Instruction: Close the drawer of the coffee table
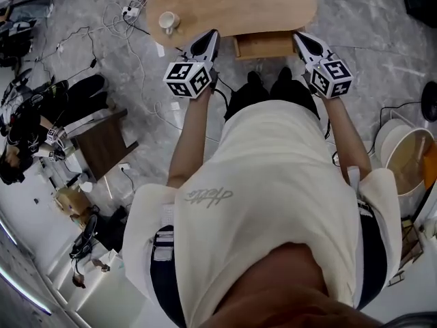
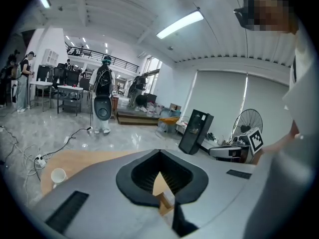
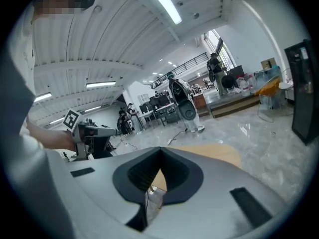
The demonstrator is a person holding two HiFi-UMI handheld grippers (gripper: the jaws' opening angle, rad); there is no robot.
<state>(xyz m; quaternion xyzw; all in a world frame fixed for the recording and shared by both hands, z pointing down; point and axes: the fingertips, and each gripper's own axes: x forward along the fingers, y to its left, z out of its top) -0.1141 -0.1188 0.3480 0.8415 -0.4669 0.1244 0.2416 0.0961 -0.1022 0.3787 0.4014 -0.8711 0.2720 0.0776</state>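
Nearest: person's shirt [image 1: 273,183], both arms reaching forward. Beyond: left gripper [image 1: 211,39] and right gripper [image 1: 301,41], low at near edge of worktop [image 1: 232,2], flanking drawer [image 1: 263,45]. Fingers of both pressed together, nothing pinched; probably set for blunt pushing, no grasp needed. Drawer pulled out toward person, not yet closed; contact with right gripper unclear. Cup [image 1: 168,21] on worktop, left, clear of push path.
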